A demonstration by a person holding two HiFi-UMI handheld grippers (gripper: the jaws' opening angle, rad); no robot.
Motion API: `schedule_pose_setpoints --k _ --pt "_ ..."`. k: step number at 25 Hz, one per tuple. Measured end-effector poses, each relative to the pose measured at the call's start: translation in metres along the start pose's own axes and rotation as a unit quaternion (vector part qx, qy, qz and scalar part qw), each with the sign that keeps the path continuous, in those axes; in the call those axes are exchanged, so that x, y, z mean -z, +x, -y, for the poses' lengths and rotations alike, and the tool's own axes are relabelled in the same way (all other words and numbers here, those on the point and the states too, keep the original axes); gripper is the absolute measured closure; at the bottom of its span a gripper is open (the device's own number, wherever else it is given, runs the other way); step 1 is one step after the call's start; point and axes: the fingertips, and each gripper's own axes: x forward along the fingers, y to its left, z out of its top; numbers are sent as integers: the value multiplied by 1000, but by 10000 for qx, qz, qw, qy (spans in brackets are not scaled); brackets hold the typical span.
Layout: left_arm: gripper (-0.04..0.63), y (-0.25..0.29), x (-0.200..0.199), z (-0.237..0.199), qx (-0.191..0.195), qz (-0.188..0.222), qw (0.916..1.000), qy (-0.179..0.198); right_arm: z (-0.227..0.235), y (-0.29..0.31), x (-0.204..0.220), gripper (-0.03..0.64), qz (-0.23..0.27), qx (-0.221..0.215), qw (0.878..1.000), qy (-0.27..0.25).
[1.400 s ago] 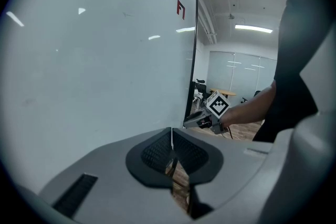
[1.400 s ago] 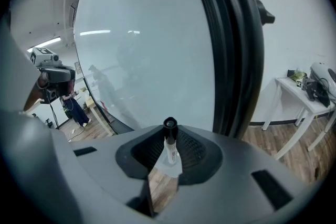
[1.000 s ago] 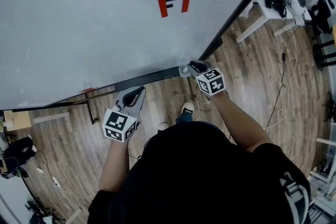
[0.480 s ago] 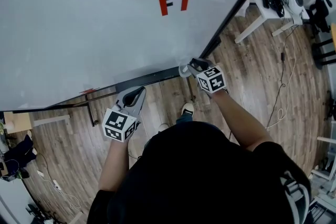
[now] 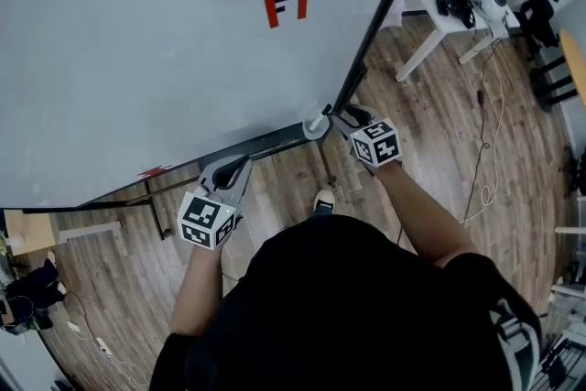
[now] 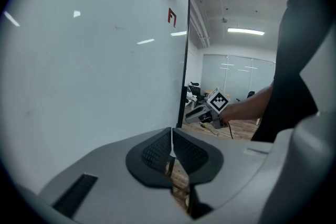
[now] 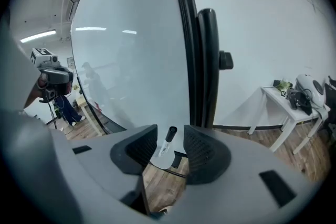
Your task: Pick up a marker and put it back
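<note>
A white marker with a black cap (image 7: 167, 142) lies on the rounded end of the whiteboard's tray (image 7: 169, 161), at the board's lower right corner. My right gripper (image 7: 169, 147) points at it, jaws opening, with the marker in the gap and neither pad touching it. In the head view the right gripper (image 5: 341, 116) sits just right of the tray's end (image 5: 316, 123). My left gripper (image 5: 234, 168) hovers below the dark tray (image 5: 265, 140); its pads (image 6: 157, 152) are pressed together with nothing between them.
The big whiteboard (image 5: 137, 59) carries a red and black mark (image 5: 287, 8), and its black frame (image 5: 375, 14) runs up beside the right gripper. A white table (image 5: 449, 5) with gear stands on the wood floor at the right. Cables (image 5: 481, 160) trail over the floor.
The right gripper has drawn slightly back to the right from the tray's end. The left gripper has stayed where it was. The head view has shifted a little.
</note>
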Motion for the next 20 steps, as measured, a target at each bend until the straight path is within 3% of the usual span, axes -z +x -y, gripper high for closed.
schedule_pose_setpoints --k 8,20 --pt "575 -6 -12 13 215 145 9995 200 -13 -53 -18 471 323 149 9994 10" --pt "575 -22 -16 34 460 193 9980 378 -36 -116 -24 535 775 334 9962 200"
